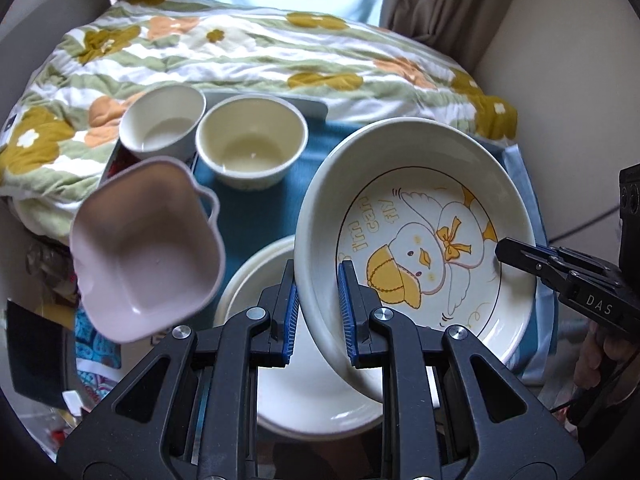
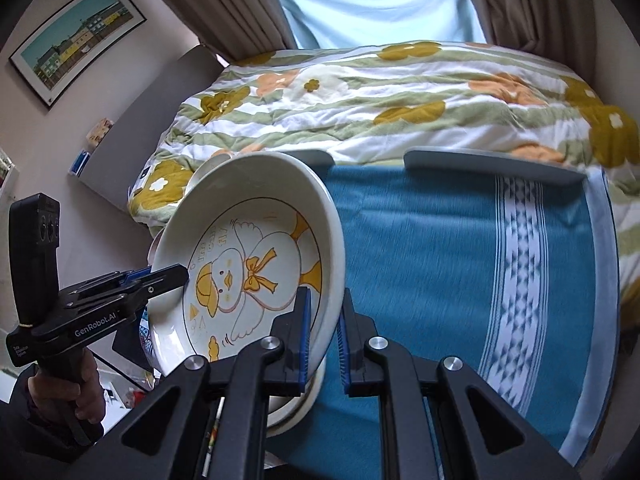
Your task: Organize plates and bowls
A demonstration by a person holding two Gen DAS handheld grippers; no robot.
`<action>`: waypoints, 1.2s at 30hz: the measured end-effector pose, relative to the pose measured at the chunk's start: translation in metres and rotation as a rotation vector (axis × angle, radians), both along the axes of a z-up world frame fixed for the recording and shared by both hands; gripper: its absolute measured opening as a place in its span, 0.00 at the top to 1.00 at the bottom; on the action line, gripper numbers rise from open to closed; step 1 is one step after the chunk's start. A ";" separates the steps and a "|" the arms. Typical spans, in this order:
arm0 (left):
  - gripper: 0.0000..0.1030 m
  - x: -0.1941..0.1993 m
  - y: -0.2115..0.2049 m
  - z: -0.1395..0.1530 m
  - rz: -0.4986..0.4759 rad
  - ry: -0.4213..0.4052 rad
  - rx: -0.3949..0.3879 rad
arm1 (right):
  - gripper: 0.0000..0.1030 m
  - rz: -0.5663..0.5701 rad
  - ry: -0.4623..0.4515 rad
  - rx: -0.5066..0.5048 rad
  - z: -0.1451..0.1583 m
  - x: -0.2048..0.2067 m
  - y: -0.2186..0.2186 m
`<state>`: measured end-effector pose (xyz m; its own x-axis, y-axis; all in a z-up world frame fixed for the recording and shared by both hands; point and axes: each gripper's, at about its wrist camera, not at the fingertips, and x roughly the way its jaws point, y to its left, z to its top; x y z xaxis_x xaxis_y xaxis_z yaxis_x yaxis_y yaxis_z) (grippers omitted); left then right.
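Observation:
A cream deep plate with a yellow duck drawing (image 1: 420, 240) is held tilted above the blue cloth. My left gripper (image 1: 318, 312) is shut on its near-left rim. My right gripper (image 2: 324, 340) is shut on the opposite rim of the duck plate (image 2: 248, 272). Each gripper shows in the other's view, the right one (image 1: 520, 256) and the left one (image 2: 168, 276). A plain white plate (image 1: 304, 400) lies under the duck plate. Behind stand a cream bowl (image 1: 252, 148) and a white bowl (image 1: 162, 122). A pink square bowl with handles (image 1: 148, 256) sits to the left.
A blue woven cloth (image 2: 440, 280) covers a tray-like table with grey raised edges (image 2: 492, 164). A flowered quilt (image 2: 380, 100) on a bed lies behind. Curtains and a window are beyond. A framed picture (image 2: 76, 36) hangs on the left wall.

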<state>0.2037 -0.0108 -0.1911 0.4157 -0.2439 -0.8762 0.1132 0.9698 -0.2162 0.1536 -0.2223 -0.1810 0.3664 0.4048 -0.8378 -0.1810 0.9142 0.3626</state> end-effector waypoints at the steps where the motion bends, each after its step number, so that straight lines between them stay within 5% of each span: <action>1: 0.84 -0.005 0.003 -0.005 -0.009 0.009 0.003 | 0.89 -0.013 0.009 0.001 -0.004 -0.006 0.003; 8: 0.84 -0.022 0.021 -0.049 -0.040 0.084 0.023 | 0.89 -0.082 0.084 0.001 -0.044 -0.041 0.022; 17: 0.83 -0.012 0.014 -0.087 -0.061 0.118 0.106 | 0.89 -0.092 0.062 -0.058 -0.070 -0.045 0.034; 25: 0.83 -0.016 0.003 -0.087 -0.069 0.077 0.181 | 0.89 -0.069 0.027 -0.113 -0.068 -0.046 0.041; 36: 0.83 -0.036 -0.019 -0.083 -0.145 -0.039 0.430 | 0.89 -0.046 0.023 -0.159 -0.068 -0.046 0.050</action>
<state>0.1676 -0.0301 -0.2738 0.4385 0.0810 -0.8951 0.2543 0.9441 0.2100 0.1074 -0.1726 -0.2495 0.3615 0.2495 -0.8984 -0.1315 0.9676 0.2158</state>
